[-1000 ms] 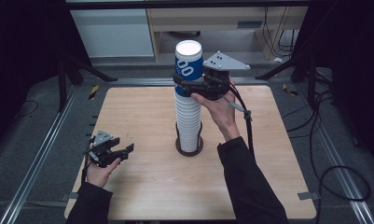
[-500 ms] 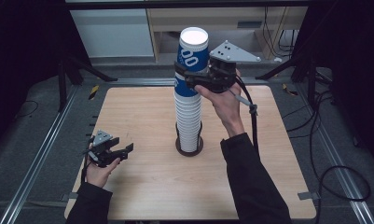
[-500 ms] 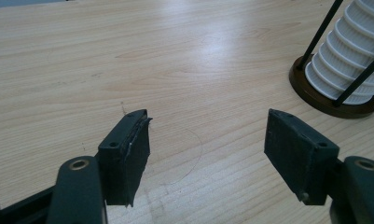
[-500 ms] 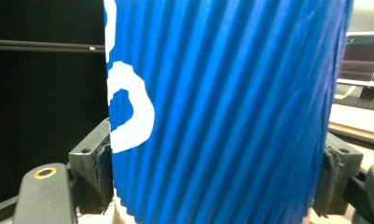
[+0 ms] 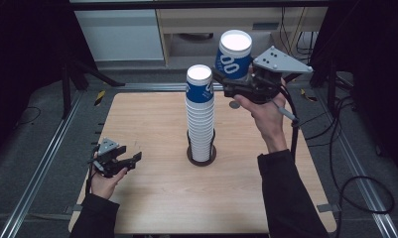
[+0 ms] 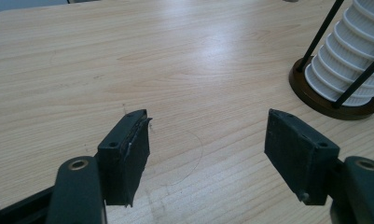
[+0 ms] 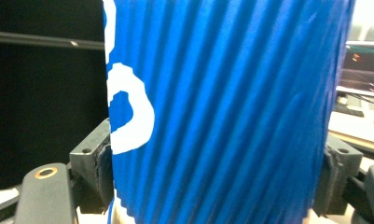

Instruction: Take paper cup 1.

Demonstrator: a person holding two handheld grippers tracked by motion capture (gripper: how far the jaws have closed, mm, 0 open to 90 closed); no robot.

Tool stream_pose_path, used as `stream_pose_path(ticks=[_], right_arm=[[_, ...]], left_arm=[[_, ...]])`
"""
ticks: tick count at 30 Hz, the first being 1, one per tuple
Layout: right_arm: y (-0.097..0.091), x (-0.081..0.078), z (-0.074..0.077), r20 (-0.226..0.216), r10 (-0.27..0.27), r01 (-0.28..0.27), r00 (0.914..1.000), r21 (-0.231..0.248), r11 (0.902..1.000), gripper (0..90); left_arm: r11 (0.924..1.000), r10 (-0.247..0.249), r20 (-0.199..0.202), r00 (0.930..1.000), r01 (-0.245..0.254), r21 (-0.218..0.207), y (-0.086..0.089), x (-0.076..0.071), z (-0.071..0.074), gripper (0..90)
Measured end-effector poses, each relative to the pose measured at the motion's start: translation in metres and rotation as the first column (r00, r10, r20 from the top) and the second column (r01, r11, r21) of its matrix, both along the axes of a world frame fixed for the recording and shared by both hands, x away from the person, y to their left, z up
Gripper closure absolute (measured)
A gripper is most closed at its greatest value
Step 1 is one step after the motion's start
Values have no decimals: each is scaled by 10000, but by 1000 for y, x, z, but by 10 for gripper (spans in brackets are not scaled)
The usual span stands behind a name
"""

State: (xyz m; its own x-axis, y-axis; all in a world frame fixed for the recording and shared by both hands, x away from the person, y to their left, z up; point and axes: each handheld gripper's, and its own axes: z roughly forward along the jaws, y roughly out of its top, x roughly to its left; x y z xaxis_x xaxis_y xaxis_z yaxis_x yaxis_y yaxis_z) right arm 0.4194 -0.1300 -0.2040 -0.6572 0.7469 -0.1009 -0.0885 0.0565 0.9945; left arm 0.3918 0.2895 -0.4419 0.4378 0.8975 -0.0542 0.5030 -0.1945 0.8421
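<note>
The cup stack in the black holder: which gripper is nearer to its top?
Right. The right gripper, shut on a blue cup, is just right of the cup stack top. The left gripper sits open, low on the table, left of the holder's base.

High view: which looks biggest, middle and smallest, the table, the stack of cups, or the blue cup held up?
1. table
2. stack of cups
3. blue cup, gripped in the right gripper's jaws; it is raised nearer the camera, yet looks smallest.
</note>
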Motion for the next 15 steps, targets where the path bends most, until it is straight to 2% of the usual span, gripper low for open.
stream_pose_path(ticks=[6, 10, 15], right_arm=[[-26, -4, -21, -401, -367, 360, 9985, -190, 9992, 199], [-40, -5, -41, -678, -535, 506, 9963, -439, 9978, 199], [-53, -9, -67, -1067, -587, 541, 9926, -454, 9975, 199]], left_arm=[[10000, -24, 36, 10000, 24, -9, -1, 0, 2, 301], [10000, -64, 15, 10000, 64, -2, -1, -1, 1, 301], [9999, -118, 74, 9999, 118, -37, -3, -3, 3, 300]])
